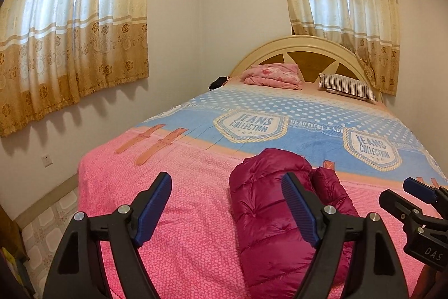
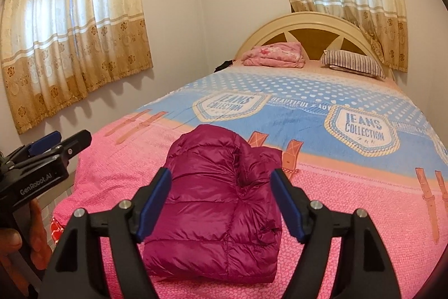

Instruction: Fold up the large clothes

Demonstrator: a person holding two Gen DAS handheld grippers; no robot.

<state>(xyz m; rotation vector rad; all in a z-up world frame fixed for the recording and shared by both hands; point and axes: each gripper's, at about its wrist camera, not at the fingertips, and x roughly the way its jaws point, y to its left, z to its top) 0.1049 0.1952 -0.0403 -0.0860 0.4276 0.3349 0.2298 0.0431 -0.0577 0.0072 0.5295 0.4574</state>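
A magenta puffer jacket lies folded into a compact bundle on the pink near end of the bed; it also shows in the left wrist view. My right gripper is open and empty, raised above the bundle, with its fingers apart on either side of it in view. My left gripper is open and empty, to the left of the jacket over the bedspread. Each gripper shows at the edge of the other's view: the left one and the right one.
The bed has a pink and blue bedspread, a cream headboard, a folded pink quilt and a striped pillow at the far end. Curtained windows are on the left wall and behind the headboard. Tiled floor lies left of the bed.
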